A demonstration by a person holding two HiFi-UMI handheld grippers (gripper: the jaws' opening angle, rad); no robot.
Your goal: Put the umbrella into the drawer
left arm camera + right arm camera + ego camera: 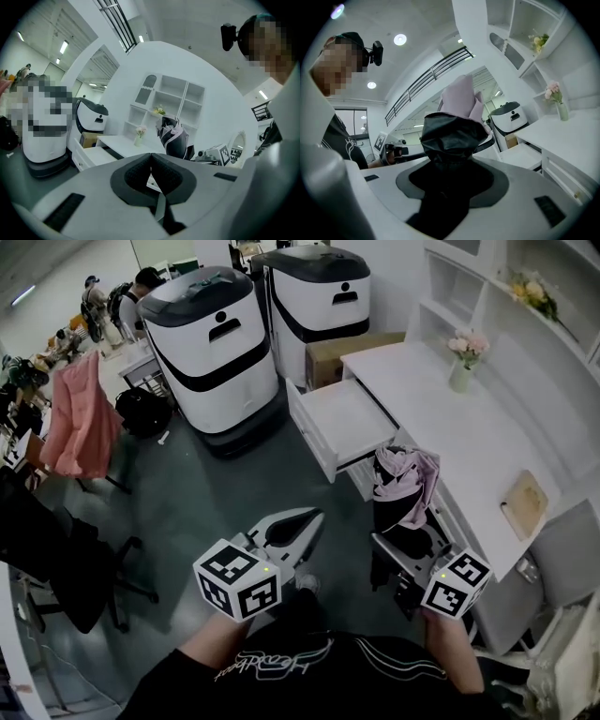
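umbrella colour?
Black with pale pink panels; the umbrella shows best in the head view.

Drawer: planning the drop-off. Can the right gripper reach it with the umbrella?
Probably yes: the drawer stands open and looks empty, with nothing between it and the right gripper holding the umbrella.

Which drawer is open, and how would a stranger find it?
Look at the long white desk under the white shelves. At its end beside the brown cardboard box, a shallow, empty white drawer alone stands pulled far out.
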